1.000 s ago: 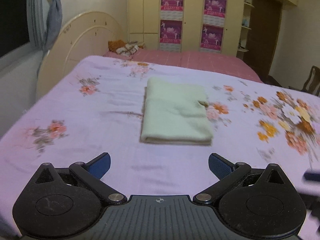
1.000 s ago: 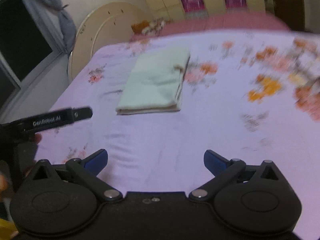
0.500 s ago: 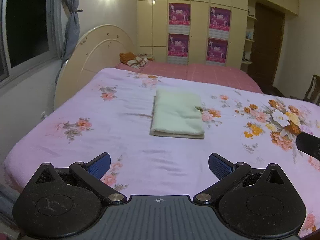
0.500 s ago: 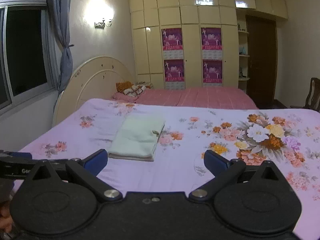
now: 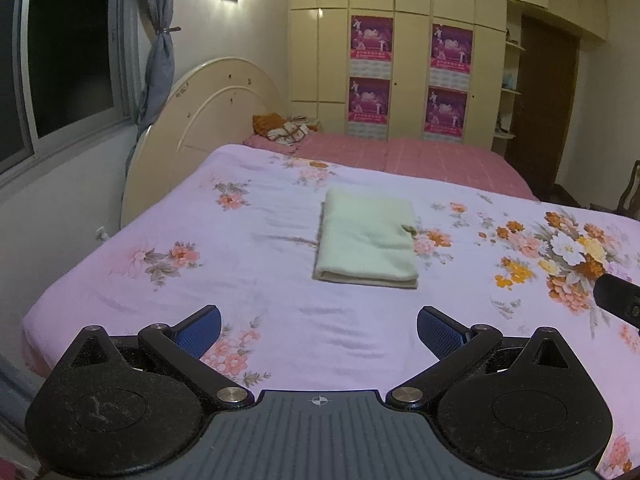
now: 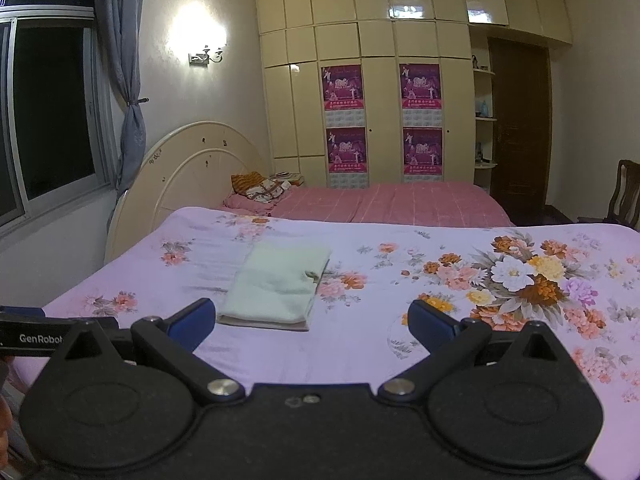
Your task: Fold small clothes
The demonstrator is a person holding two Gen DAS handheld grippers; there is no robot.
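Nearest the lenses, the left tool point(image 5: 319, 330) and the right tool point(image 6: 311, 320) are each seen with the blue-padded fingers point(image 5: 200, 330) spread wide apart and nothing between them; both are held above the near edge of the bed, well clear of any fabric. The tip of the right tool is glimpsed at the right margin of the left wrist view, and the body of the left tool, with part of a printed logo, at the left margin of the right wrist view. Under and beyond them the lilac bedsheet with orange and pink flower prints point(image 5: 248, 280) is spread mostly flat. Near its middle lies the pale green folded garment of soft cloth point(image 5: 366, 238), a neat flat rectangle with stacked layers showing along its near edge and a small dark mark at its right side. It is judged that the folding of this piece is finished and that the tools are backed off; the next move would call for a fresh garment, though none can be seen within reach. No container is in view. Farther off, a pink checked bed point(image 6: 392, 204), a cream rounded headboard point(image 6: 188, 160) and a cream wardrobe with purple posters point(image 6: 380, 120) are seen.
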